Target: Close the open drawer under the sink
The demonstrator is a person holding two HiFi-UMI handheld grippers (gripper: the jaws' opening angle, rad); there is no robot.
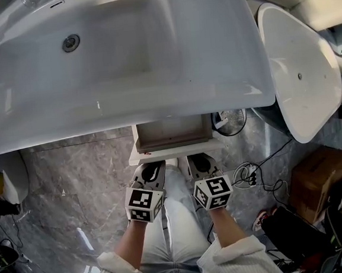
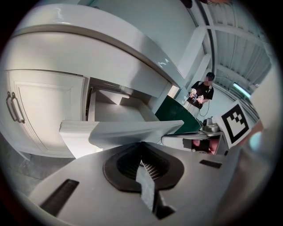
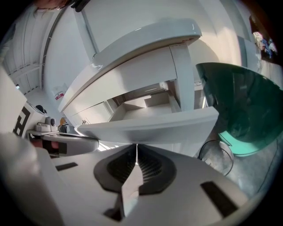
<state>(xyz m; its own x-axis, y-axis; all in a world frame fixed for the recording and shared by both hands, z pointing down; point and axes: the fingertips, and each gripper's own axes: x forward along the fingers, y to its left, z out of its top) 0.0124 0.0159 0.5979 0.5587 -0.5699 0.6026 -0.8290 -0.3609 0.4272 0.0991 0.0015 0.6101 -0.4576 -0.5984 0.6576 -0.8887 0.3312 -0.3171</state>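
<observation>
Your left gripper (image 1: 150, 171) and right gripper (image 1: 202, 163) sit side by side just in front of the open white drawer (image 1: 175, 154), which juts out from under the glossy white ceramic sink (image 1: 122, 54). The left gripper points at the left half of the drawer's front panel and the right gripper at the right half. In the left gripper view, the left gripper (image 2: 142, 152) has its jaws pressed together with nothing between them, and the drawer's flat, matt white front (image 2: 119, 132) lies straight across just beyond the tips. The right gripper (image 3: 135, 148) is likewise closed and empty, its tips right at the lower edge of the drawer front (image 3: 150, 126). Whether either gripper actually touches the panel, you cannot tell. From above, the drawer shows a plain pale inside with straight square walls. To its left in the left gripper view is a panelled white cabinet door (image 2: 48, 114) with a slim metal handle (image 2: 15, 108). The polished grey marble-pattern floor (image 1: 74, 183) lies below.
</observation>
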